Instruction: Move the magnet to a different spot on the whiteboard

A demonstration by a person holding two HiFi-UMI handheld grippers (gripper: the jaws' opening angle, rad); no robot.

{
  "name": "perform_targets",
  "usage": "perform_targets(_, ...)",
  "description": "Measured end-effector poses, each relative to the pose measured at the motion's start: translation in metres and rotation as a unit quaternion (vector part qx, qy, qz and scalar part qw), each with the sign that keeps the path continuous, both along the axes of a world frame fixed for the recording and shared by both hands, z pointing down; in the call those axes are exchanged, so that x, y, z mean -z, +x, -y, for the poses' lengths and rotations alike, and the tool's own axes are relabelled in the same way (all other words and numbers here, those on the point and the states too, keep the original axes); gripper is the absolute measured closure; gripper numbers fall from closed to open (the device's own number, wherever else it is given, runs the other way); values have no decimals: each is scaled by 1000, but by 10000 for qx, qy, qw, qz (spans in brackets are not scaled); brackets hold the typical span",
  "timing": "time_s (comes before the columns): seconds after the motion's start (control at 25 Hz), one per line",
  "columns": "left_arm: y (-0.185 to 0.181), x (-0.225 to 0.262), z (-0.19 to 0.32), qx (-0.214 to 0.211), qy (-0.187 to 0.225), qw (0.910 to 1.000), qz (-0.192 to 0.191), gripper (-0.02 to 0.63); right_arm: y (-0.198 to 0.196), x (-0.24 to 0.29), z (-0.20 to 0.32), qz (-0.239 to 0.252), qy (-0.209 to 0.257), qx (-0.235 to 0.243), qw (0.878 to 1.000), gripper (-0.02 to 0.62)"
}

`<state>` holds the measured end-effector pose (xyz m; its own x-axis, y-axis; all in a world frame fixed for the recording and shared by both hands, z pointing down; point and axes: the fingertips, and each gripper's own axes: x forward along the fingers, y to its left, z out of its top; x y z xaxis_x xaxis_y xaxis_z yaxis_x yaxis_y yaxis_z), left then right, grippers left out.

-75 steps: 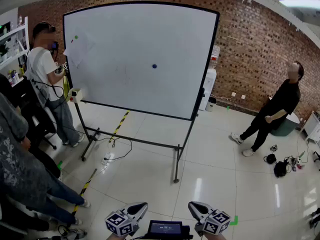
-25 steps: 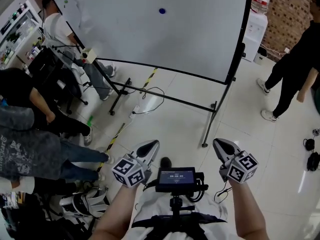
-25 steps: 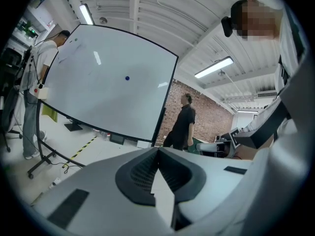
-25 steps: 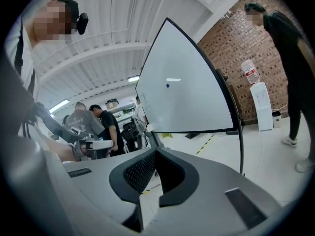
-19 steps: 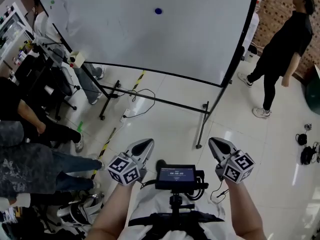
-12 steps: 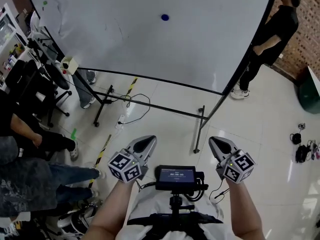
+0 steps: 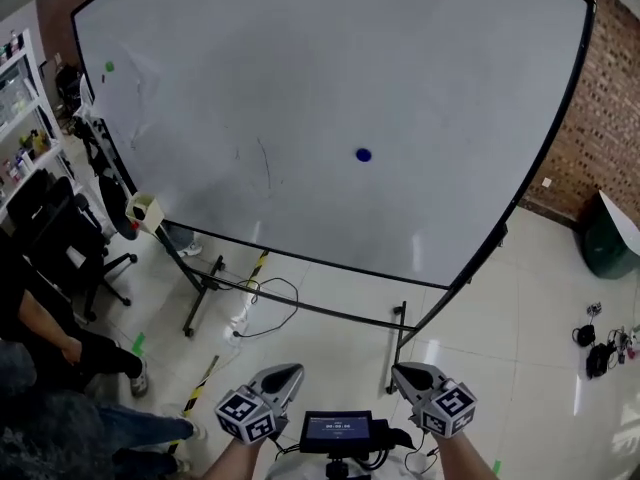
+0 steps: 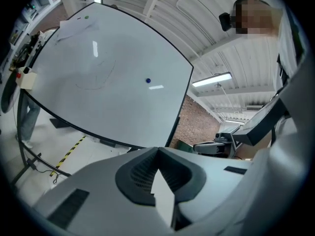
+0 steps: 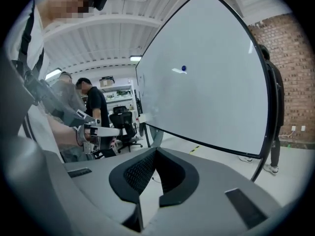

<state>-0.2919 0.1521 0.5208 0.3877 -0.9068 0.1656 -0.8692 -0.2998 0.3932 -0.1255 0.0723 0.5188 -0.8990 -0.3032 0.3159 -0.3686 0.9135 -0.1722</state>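
A small round blue magnet (image 7: pixel 363 154) sticks to the big whiteboard (image 7: pixel 300 88), a little right of its middle. Both grippers are low at the bottom edge of the head view, far short of the board. My left gripper (image 7: pixel 285 373) is shut with nothing in it, its tip pointing at the board. My right gripper (image 7: pixel 403 371) is also shut and empty. The left gripper view has the magnet (image 8: pixel 147 80) well above its closed jaws (image 8: pixel 157 150). From the right gripper (image 9: pixel 156 150), the magnet (image 9: pixel 183 68) shows high on the board (image 9: pixel 211 82).
The board stands on a black wheeled frame (image 7: pixel 398 348) with a cable (image 7: pixel 262 306) on the floor beneath. A green magnet (image 7: pixel 109 66) and an eraser box (image 7: pixel 143 211) are at its left side. People and an office chair (image 7: pixel 50 238) crowd the left; a green bin (image 7: pixel 605 243) stands right.
The view has come closer to the whiteboard and tilted up, so the board fills the frame. Both grippers now sit lower in the view, still shut. The person in black has left the view.
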Motion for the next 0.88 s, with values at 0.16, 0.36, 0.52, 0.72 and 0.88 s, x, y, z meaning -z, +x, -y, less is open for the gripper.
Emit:
perform_targets(0.16, -26, -5, -2, 307, -132, 9994, -125, 574, -21, 11, 18, -62, 42, 51, 10000, 563)
perform_targets(0.36, -46, -3, 10, 473, -139, 9987, -121, 574, -58, 14, 48, -18, 60, 298, 9995, 563)
perform_targets(0.52, -64, 0, 27, 799, -169, 9966, -140, 574, -79, 20, 66, 196, 18, 544, 9983, 563)
perform_targets(0.72, -43, 6, 75, 679, -244, 9974, 39, 574, -66, 29, 113, 527, -58, 447, 9976, 563)
perform_targets(0.88, -19, 17, 129, 535, -210, 9980, 259, 574, -39, 23, 152, 530, -67, 320, 9981, 563)
